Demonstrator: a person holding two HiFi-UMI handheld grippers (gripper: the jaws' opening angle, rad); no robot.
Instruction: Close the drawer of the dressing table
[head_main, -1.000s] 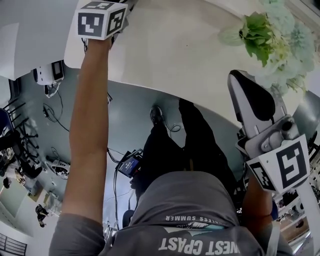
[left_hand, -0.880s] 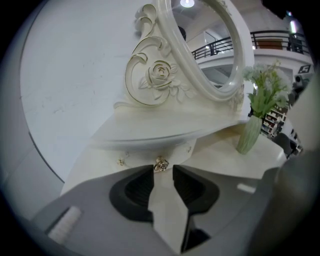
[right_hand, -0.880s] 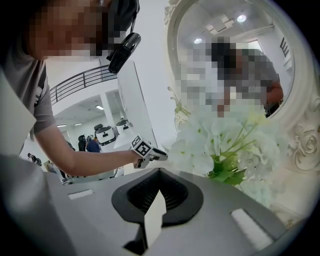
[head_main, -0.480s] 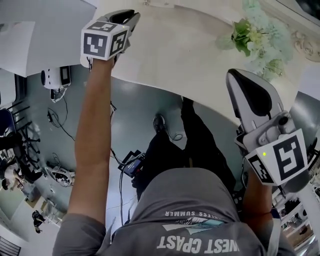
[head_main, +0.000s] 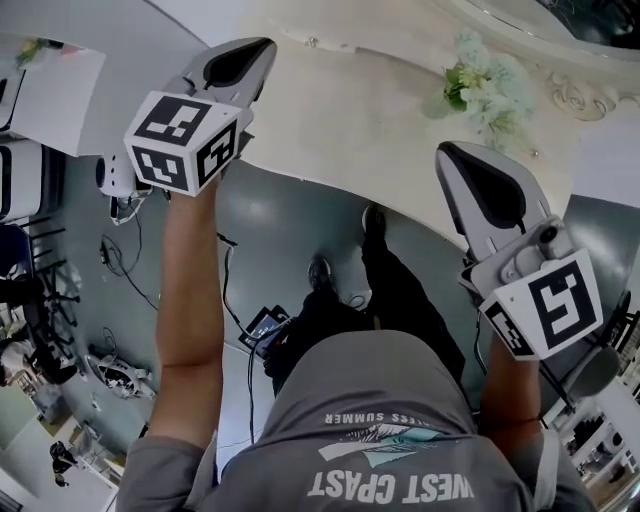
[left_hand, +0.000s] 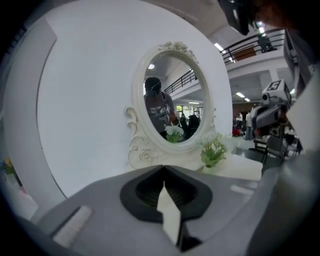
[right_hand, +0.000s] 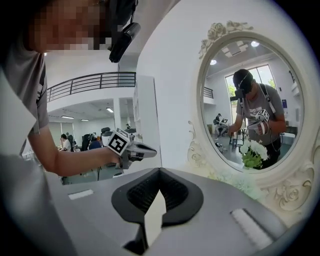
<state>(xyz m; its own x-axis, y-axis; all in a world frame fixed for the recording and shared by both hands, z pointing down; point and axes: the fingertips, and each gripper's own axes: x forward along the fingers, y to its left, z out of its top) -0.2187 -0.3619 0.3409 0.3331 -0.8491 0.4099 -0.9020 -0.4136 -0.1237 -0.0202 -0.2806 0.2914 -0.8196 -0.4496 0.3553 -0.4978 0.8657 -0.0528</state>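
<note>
The cream dressing table (head_main: 350, 110) fills the top of the head view, with its front edge curving above the grey floor. No drawer front shows in any view. My left gripper (head_main: 262, 45) hangs above the table's left part, shut and empty. My right gripper (head_main: 450, 150) is raised over the table's right front edge, also shut with nothing in it. In the left gripper view the jaws (left_hand: 162, 167) meet in front of the oval mirror (left_hand: 172, 107). The right gripper view shows closed jaws (right_hand: 160, 170) facing the mirror (right_hand: 255, 110) and the left gripper (right_hand: 127, 147).
A bunch of white and green flowers (head_main: 480, 85) stands on the table near the carved mirror base (head_main: 565, 95). Cables and equipment (head_main: 265, 325) lie on the floor below. The person's legs stand close to the table's front edge.
Both grippers have risen toward the camera, away from the table. The left one has come up and back the most. The view has shifted so that more of the table shows.
</note>
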